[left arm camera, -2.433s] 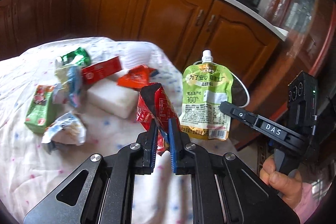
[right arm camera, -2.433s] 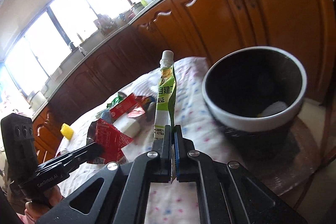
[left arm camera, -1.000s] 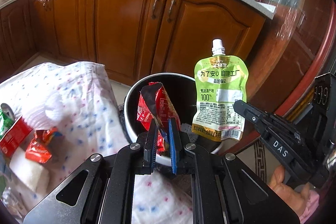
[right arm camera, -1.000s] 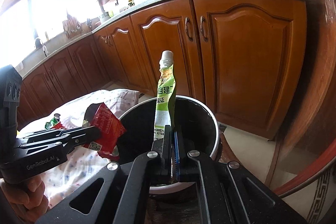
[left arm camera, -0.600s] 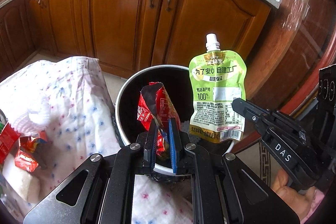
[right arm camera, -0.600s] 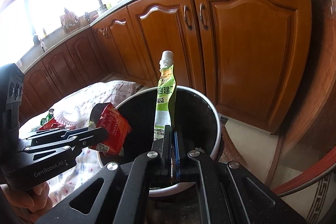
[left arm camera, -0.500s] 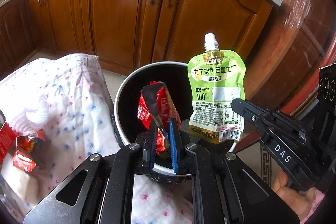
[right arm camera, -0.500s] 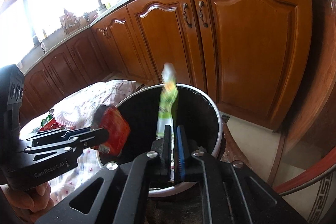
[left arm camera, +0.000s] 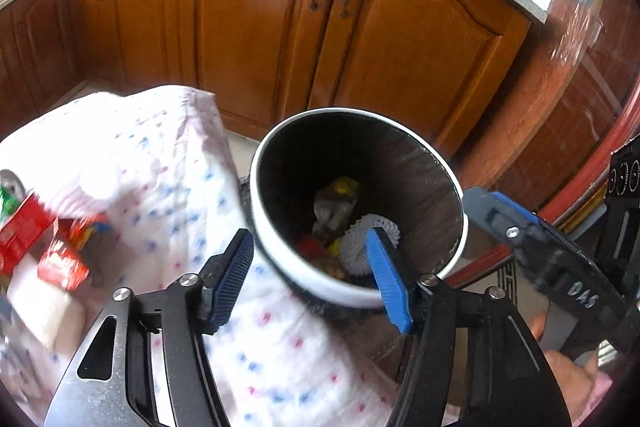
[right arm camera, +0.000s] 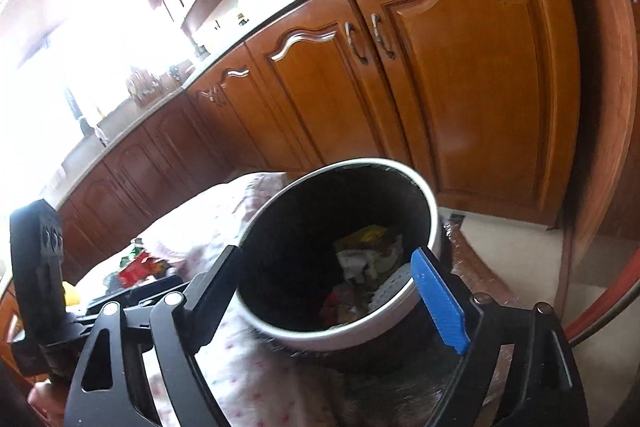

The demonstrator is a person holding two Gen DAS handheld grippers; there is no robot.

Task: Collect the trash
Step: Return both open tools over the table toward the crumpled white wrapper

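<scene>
1. The left gripper (left arm camera: 310, 267) is hovering with jaws spread wide, gripping nothing.
2. The right gripper (right arm camera: 332, 287) is likewise gaping wide above the round white-rimmed black bin (right arm camera: 430, 203).
3. Crumpled wrappers (left arm camera: 334, 207) are lying inside the bin.
4. Red packets (left arm camera: 36, 239) are sitting on the dotted white cloth (left arm camera: 160, 187).

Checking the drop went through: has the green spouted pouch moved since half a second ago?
Yes. It has left the right gripper, now open, and dropped below the bin's white rim; the green-yellow pouch lies among the trash inside.

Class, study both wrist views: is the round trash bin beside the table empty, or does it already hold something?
Not empty. Down in the trash bin lie crumpled wrappers and a white ridged piece; the right wrist view shows the same pile.
</scene>
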